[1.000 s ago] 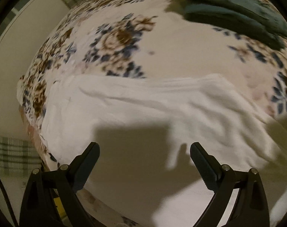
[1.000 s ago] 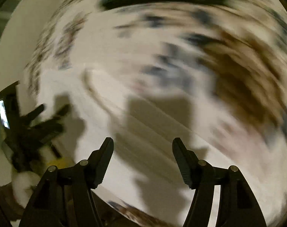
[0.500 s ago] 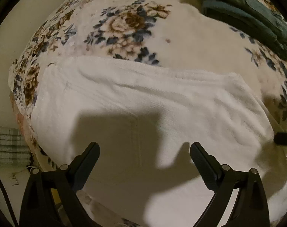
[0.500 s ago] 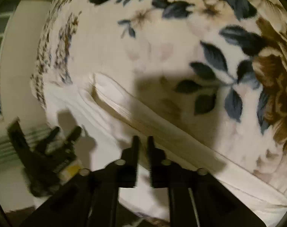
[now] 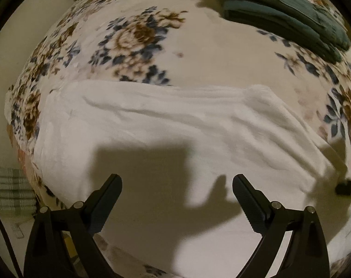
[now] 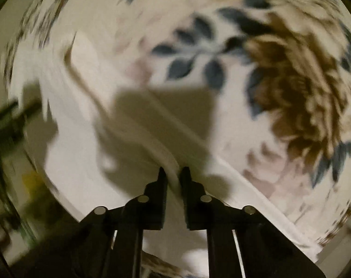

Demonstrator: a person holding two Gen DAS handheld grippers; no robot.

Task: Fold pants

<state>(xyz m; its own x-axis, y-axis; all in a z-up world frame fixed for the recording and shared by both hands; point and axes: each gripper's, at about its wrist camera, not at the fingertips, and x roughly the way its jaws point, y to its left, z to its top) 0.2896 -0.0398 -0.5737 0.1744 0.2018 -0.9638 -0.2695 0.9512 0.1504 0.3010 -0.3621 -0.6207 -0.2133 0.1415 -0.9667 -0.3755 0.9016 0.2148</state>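
While right gripper (image 6: 174, 176) is closing on edge of white pants (image 5: 166, 125), apparently pinching it despite blur, we are keeping left gripper (image 5: 177, 205) spread wide above cloth, empty. Pants are lying flat on floral blanket (image 5: 217, 62). We are advising matching left pinch before lifting.

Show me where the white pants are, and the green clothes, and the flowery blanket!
white pants (image 5: 152, 134): left wrist view, flat middle of fabric.
green clothes (image 5: 291, 16): left wrist view, top of pile.
flowery blanket (image 5: 138, 34): left wrist view, brown flower.
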